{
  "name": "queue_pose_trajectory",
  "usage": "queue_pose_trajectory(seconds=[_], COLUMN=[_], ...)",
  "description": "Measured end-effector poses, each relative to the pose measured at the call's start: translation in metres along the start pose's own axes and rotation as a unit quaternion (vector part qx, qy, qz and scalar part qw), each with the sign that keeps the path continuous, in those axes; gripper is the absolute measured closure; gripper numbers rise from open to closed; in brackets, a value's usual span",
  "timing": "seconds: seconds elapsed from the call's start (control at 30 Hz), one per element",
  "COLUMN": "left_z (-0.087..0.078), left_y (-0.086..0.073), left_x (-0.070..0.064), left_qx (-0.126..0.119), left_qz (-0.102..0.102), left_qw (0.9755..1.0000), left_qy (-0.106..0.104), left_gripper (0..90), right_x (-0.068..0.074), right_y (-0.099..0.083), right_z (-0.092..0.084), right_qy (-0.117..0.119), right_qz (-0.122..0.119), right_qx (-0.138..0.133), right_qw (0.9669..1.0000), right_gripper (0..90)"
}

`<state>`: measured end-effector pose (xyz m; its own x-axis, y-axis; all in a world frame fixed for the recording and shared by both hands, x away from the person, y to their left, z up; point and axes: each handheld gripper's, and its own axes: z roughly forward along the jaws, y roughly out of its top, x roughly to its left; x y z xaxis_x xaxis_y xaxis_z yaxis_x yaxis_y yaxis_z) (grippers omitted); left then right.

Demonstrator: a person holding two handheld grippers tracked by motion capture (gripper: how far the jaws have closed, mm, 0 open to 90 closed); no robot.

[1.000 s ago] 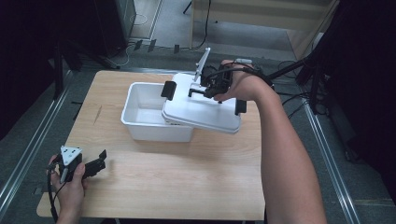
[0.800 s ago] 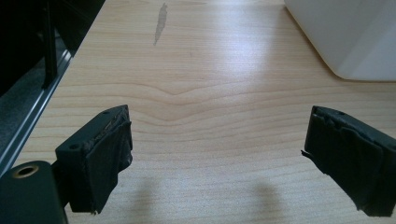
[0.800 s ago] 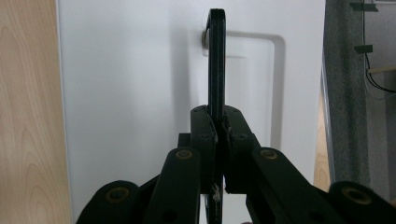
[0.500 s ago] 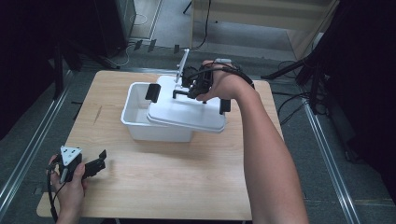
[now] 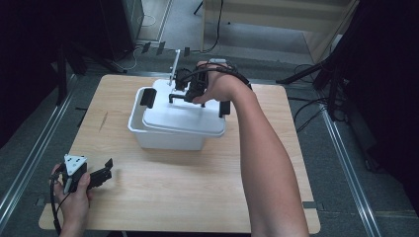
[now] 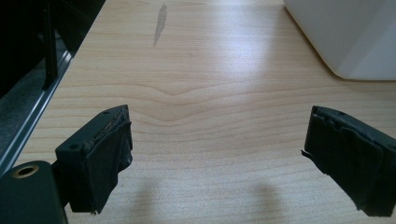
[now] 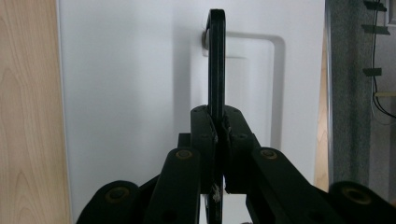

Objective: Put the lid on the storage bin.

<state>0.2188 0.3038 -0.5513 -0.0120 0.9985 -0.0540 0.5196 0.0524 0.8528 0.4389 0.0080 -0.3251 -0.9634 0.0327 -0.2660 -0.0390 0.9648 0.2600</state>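
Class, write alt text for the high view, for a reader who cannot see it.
The right gripper, shut on the black handle of a white lid, holds the lid over a white bin on a wooden table, not yet squarely seated. At the table's near left corner, the left gripper rests open.

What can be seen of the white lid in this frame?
The white lid looks like smooth plastic, rectangular with rounded corners, black latches at its ends and a thin black handle on top. It sits over the white bin, offset to the right, leaving the bin's left edge uncovered. The right gripper is shut on the handle.
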Motion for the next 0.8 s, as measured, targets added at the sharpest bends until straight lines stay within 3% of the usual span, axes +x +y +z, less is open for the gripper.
queue_pose_trajectory(seconds=[0.57, 0.6, 0.8], left_z=[0.000, 0.000, 0.000], left_y=[0.000, 0.000, 0.000], left_x=[0.000, 0.000, 0.000], left_qx=[-0.001, -0.001, 0.000], left_qz=[0.003, 0.003, 0.001], left_qw=[1.0000, 1.0000, 1.0000], left_qy=[-0.001, -0.001, -0.004], left_gripper=[8.3, 8.3, 8.3], right_x=[0.000, -0.001, 0.000], right_y=[0.028, 0.029, 0.038], right_z=[0.021, 0.022, 0.024], right_qy=[0.013, 0.013, 0.014], right_qz=[-0.007, -0.015, -0.011], right_qx=[0.010, 0.003, 0.006], right_qw=[0.9998, 0.9998, 0.9998], right_gripper=[85.9, 85.9, 85.9])
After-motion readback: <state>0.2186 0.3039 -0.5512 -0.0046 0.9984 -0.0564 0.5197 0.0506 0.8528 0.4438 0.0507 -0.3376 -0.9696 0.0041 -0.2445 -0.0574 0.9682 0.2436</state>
